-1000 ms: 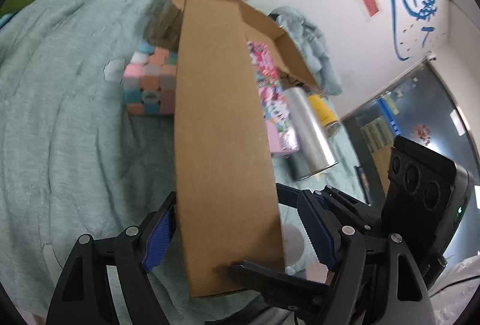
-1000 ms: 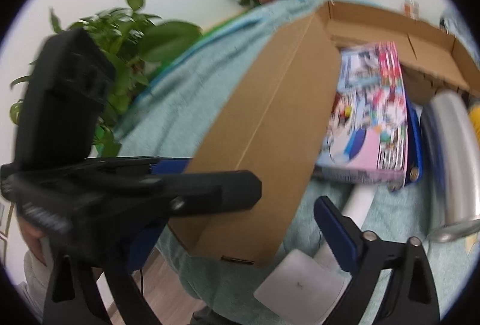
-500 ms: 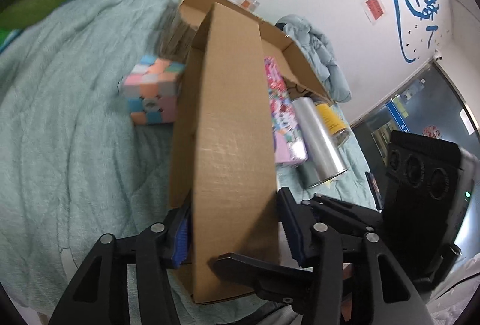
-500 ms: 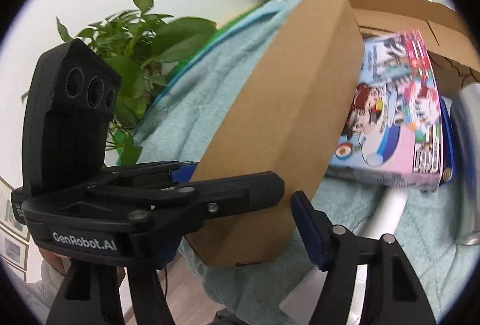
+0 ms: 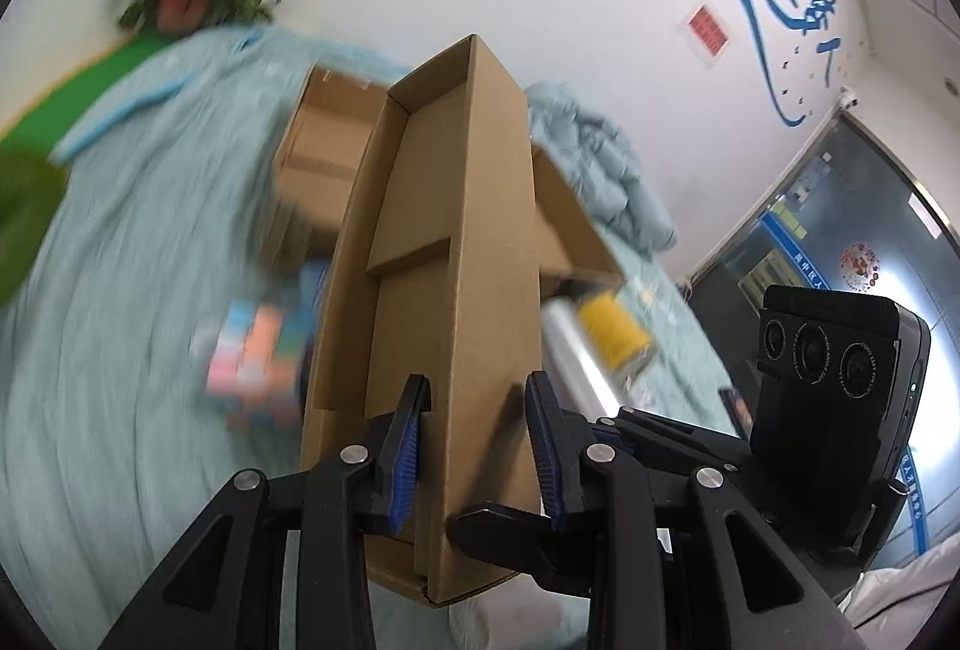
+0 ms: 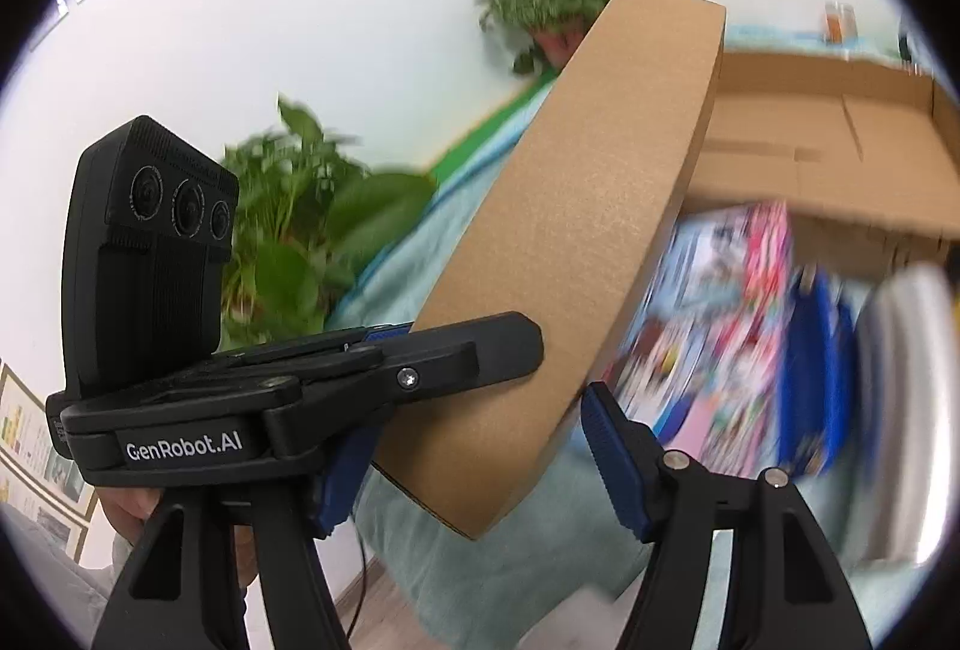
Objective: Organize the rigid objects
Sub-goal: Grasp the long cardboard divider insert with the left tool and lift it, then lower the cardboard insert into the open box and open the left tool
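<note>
Bed (image 5: 120,290), teal cover: no longer carrying the long cardboard tray (image 5: 444,254). A second ago the tray was lying flat on it; now you are tipping it up on its long side, open face showing in the left view, its far end standing above the big open carton (image 6: 828,158).

Left hand-held gripper (image 5: 477,440): you have just been closing it, from wide to narrow. The blue pads are now pinching the tray's near side wall.

Right hand-held gripper (image 6: 480,464): closed in half a second back and now steady at mid width, spanning the tray's near corner. Left pad hidden behind the cardboard, so full contact can't be confirmed.

Reading: both grips are set and the lift is under way. The tray is probably heading for the carton. The colourful box (image 6: 720,326), silver cylinder (image 5: 579,356) and pastel cube (image 5: 252,356) are waiting on the bed.
</note>
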`<state>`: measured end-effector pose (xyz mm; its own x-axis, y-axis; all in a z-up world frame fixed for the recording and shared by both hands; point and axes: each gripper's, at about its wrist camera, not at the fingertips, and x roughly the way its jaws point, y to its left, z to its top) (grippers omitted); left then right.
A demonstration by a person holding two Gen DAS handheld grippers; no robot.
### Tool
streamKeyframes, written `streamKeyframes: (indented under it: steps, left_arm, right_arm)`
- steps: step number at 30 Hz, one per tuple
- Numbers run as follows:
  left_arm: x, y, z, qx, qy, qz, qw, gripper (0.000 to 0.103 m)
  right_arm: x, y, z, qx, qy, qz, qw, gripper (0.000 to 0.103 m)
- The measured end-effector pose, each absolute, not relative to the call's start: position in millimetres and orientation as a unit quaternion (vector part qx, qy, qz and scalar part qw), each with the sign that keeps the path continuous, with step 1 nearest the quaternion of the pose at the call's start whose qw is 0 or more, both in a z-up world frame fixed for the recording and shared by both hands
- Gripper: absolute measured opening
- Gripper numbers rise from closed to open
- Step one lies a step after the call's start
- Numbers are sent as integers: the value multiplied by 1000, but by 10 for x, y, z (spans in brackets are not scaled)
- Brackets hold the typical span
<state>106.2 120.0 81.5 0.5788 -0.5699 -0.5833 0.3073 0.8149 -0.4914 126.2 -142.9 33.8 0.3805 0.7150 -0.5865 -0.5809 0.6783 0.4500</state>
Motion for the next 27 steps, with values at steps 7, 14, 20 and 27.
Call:
streamKeyframes:
  steps: [7, 14, 20, 27]
  left_arm:
    - [1982, 1090, 1452, -157, 340, -247, 894, 29]
    - [3207, 1091, 1608, -138, 363, -222, 894, 28]
    - [4128, 1048, 942, -156, 452, -181, 859, 20]
    - [4523, 825, 187, -163, 526, -161, 819, 14]
  right_arm:
    - [1988, -1482, 842, 60, 354, 406, 840, 66]
    - [3020, -1370, 921, 49, 382, 436, 813, 66]
    - [3829, -1315, 402, 62, 471, 443, 761, 66]
    - [4172, -1475, -348, 28, 593, 306, 745, 65]
